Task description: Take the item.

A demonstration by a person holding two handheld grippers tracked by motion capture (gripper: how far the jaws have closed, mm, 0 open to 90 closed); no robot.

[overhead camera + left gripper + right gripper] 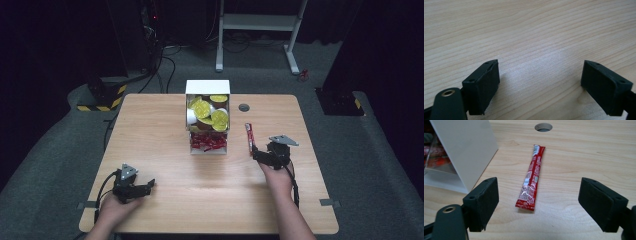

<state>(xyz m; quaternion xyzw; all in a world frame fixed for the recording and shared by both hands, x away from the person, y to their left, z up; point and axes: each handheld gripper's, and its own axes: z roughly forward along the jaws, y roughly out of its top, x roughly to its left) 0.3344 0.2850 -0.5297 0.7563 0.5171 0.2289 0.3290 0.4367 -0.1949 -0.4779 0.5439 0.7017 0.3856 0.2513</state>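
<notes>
Sachet (531,178), slim, glossy red with small white print, lies flat on the table (165,200) right of the white dispenser box (207,87), toward the far edge. Your right tongs (537,205) gape wide before its near end; your left tongs (541,87) gape, holding nothing, by the near-left corner.

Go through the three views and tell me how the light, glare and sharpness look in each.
High view: the table is lit, the room around it nearly black, and detail is soft. Left gripper view: a pale sheen on the wood between the open left tongs, grain sharp. Right gripper view: even light, the red sachet crisp with slight gloss, and the white box bright ahead of the open right tongs.
</notes>
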